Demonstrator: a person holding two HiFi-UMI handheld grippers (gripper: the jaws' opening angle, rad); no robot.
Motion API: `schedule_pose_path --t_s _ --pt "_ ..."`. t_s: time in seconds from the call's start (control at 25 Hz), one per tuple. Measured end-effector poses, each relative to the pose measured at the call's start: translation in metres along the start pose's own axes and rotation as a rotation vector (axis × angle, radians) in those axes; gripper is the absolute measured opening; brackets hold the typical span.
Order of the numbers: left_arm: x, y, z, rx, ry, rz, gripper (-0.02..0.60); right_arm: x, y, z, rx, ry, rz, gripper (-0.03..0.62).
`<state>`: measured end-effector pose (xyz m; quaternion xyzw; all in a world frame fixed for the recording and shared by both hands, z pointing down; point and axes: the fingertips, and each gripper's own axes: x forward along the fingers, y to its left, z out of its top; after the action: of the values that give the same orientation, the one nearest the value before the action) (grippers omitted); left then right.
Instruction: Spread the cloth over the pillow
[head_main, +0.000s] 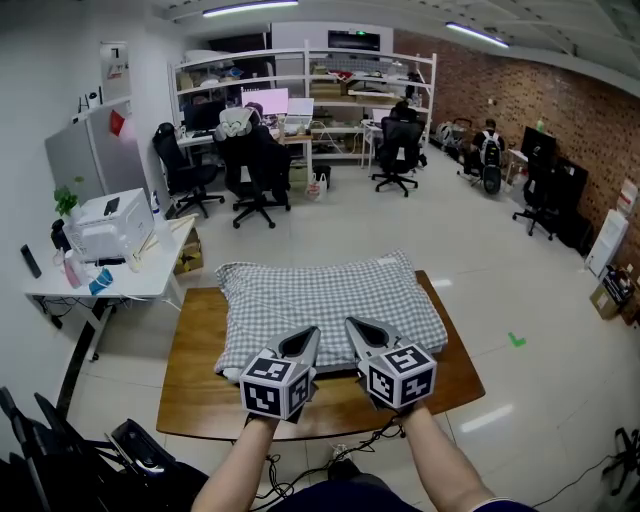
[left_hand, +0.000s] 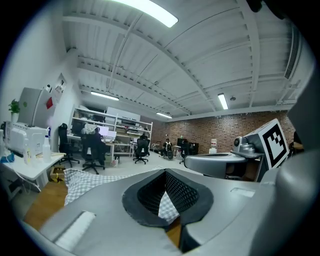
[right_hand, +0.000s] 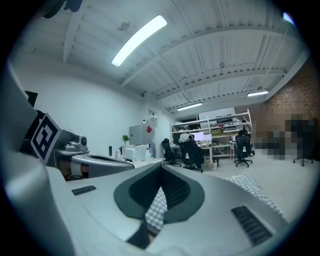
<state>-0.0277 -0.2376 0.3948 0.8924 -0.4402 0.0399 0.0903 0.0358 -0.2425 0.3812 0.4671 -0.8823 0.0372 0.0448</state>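
Observation:
A grey-and-white checked cloth lies spread over a raised, pillow-shaped bulge on the wooden table; the pillow itself is hidden beneath it. Both grippers sit side by side at the cloth's near edge. My left gripper is shut on that edge, and a strip of checked cloth shows pinched between its jaws. My right gripper is likewise shut on the hem, with checked cloth between its jaws. The rest of the cloth stretches away ahead.
A white side table carrying a printer and bottles stands left of the wooden table. Office chairs and desks fill the back of the room. Dark chair parts sit by the near left corner. Cables hang below the front edge.

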Motion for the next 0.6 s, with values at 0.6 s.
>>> schedule_pose_path --t_s 0.6 --pt "-0.0055 0.006 -0.0006 -0.008 0.007 0.014 0.006 0.0056 0.0075 0.0008 0.005 0.003 0.027 0.012"
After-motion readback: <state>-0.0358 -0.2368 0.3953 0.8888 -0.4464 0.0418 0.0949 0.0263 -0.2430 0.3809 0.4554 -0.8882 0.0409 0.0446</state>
